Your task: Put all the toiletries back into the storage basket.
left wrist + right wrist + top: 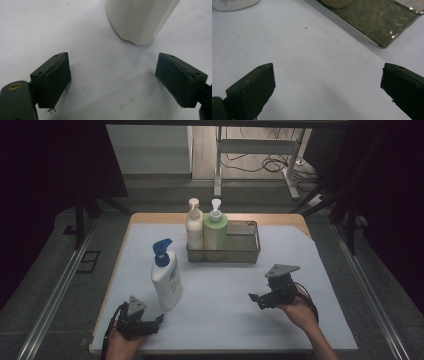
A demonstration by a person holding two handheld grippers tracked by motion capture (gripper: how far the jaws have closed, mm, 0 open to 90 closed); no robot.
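A white pump bottle with a blue pump [166, 276] stands upright on the white mat, left of centre. Its base [140, 21] fills the top of the left gripper view, a short way ahead of the jaws. My left gripper [159, 320] rests near the front left edge, open, nothing between its jaws [113, 80]. A cream bottle [194, 225] and a green bottle [215, 228] stand in the left end of a wire mesh basket [245, 251]. My right gripper [253, 299] sits open in front of the basket; the basket's wall [374, 17] lies ahead of it.
The white mat [225, 310] covers a wooden table [150, 218] whose edge shows at the back. Metal rails run along both sides. A white desk frame [260, 150] and cables lie on the floor beyond the table.
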